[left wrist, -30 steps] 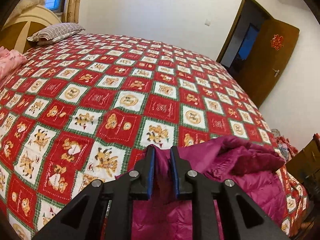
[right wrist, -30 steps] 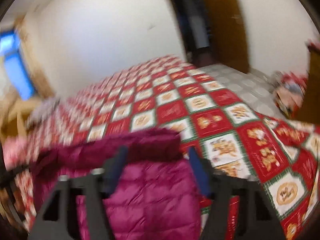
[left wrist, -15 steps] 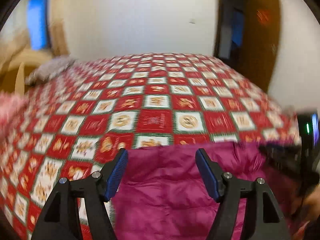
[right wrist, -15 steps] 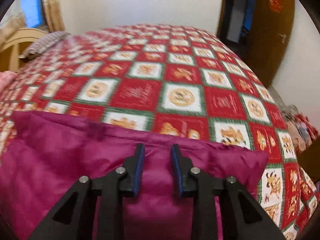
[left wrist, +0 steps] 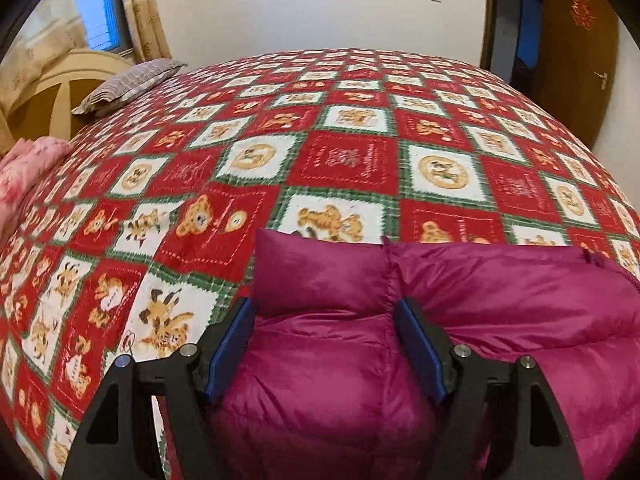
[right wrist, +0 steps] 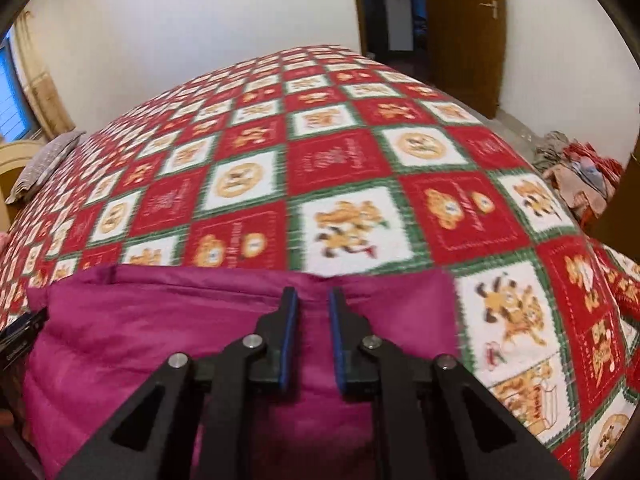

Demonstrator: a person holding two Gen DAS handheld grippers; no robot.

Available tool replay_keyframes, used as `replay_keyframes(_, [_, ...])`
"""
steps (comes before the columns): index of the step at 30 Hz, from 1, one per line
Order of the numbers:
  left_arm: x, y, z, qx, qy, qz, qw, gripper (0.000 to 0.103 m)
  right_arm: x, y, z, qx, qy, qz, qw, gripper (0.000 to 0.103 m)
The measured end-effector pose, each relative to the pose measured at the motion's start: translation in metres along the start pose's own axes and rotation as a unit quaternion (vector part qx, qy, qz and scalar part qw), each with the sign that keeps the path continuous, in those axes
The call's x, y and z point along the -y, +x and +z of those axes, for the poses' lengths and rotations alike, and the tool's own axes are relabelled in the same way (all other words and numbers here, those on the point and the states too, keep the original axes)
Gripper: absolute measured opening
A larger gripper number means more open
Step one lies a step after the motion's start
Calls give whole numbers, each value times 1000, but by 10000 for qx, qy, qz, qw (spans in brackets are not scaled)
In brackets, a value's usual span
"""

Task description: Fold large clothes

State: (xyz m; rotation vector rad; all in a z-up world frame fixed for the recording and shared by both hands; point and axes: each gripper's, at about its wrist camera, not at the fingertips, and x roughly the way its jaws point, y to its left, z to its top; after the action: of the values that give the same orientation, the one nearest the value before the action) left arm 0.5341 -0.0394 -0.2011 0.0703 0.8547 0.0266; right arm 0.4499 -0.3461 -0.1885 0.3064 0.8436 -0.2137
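- Bed with a red, white and green teddy-bear quilt spread across it.
- Magenta puffer jacket lying at the quilt's near edge.
- Left gripper: jaws wide, opening, astride the jacket's corner.
- Right gripper: jaws narrow, closing, jacket fabric between them.

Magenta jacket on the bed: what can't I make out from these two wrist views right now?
- Magenta jacket, near part: cut off by the bottom edge and hidden behind the gripper frames in both views.
- Right gripper, closing: whether fabric sits between its pads; motion blur.
- Left gripper, opening: in the right wrist view only a dark sliver at the left edge.
- Clothes pile beside the bed: blurred, small.
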Motion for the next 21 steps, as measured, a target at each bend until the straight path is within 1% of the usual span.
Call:
replay_keyframes(1, [-2, 2, -2, -13, -83, 128, 9999, 78, 4, 4, -1, -25, 68, 24, 10000, 16])
replay_keyframes(3, [-6, 7, -3, -75, -265, 49, 9996, 78, 15, 11, -1, -94, 305, 244, 9992, 16])
replay_keyframes(5, [-9, 10, -5, -99, -364, -18, 9993, 78, 20, 14, -1, -65, 375, 366, 9986, 16])
replay_keyframes(8, [-8, 14, -4, -131, -369, 15, 9992, 78, 11, 17, 0, -22, 203, 168, 9997, 17])
replay_keyframes(11, [-9, 14, -3, -186, -405, 39, 9990, 82, 3, 19, 1, -34, 34, -34, 10000, 18])
replay_keyframes(13, [-13, 14, 0, -310, -440, -102, 9985, 82, 6, 18, 6, -178, 74, 22, 9998, 18])
replay_keyframes(14, [-17, 10, 3, -399, -459, -202, 9979, 82, 10, 14, 8, -223, 152, 89, 9996, 19])
replay_keyframes(15, [-21, 1, 6, -428, -449, -229, 9978, 82, 12, 1, 9, -114, 286, 240, 9992, 20])
replay_keyframes(16, [-24, -9, 7, -340, -427, -237, 9982, 81, 14, -18, 10, 145, 424, 456, 9980, 20])
replay_keyframes(17, [-26, -25, 7, -184, -394, -251, 9987, 81, 12, -40, 8, 402, 420, 601, 9965, 20])
replay_keyframes(19, [-22, -54, 5, 22, -250, -362, 9990, 81, -2, -71, 2, 517, 167, 590, 9968, 20])
replay_keyframes(21, [-10, -81, -1, 181, -53, -506, 9985, 81, -20, -90, -11, 500, -17, 637, 9967, 22])
